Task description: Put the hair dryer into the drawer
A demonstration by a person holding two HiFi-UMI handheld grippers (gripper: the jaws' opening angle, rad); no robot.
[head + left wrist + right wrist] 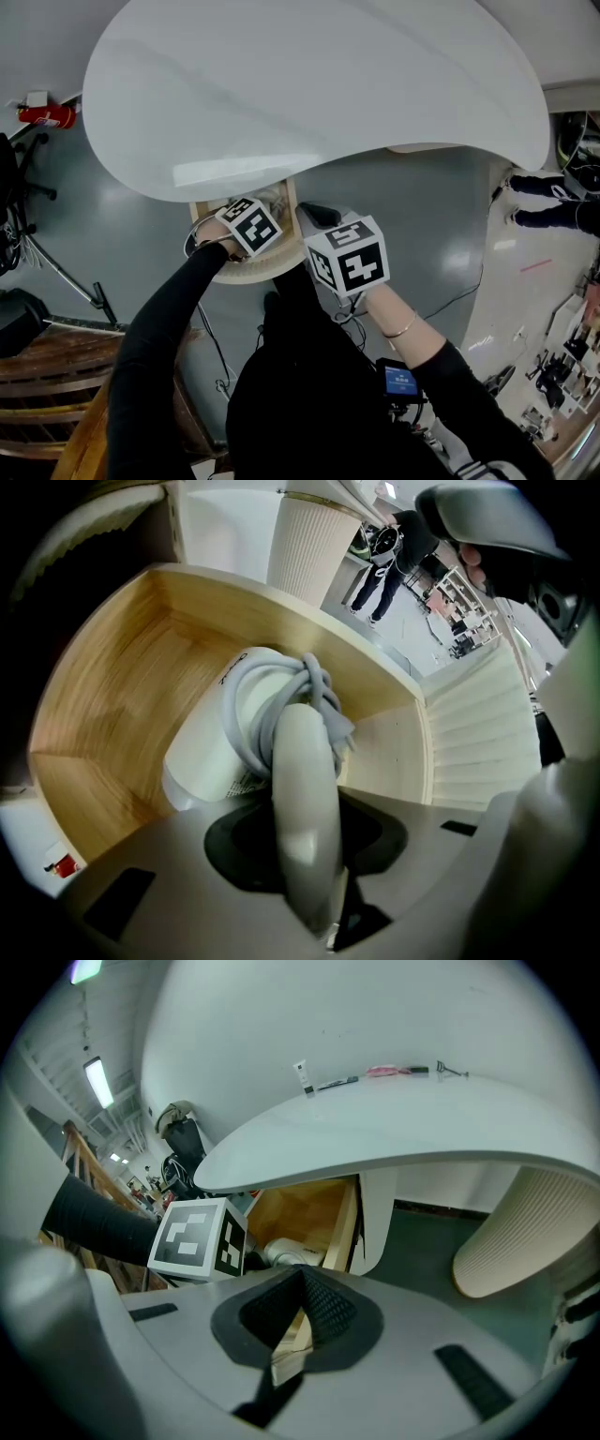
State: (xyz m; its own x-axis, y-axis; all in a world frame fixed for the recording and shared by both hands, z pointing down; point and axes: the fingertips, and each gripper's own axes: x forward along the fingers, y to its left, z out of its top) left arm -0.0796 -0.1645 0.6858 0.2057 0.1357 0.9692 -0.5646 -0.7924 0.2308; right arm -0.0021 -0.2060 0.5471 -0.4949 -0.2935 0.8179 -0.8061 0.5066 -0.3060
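Down inside the wooden drawer [103,696] is the white hair dryer [211,752], with its cord [281,682] wound round it and its handle clamped in the left gripper [305,855]. At the drawer's side wall, the right gripper [302,1283] seems closed on that wooden edge. A white table [309,84] overhangs the drawer.

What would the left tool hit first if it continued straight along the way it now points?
Probably the wooden floor of the drawer. The left tool, shut on the hair dryer, points steeply down into it. The dryer's body would land first; the remaining gap is unclear.
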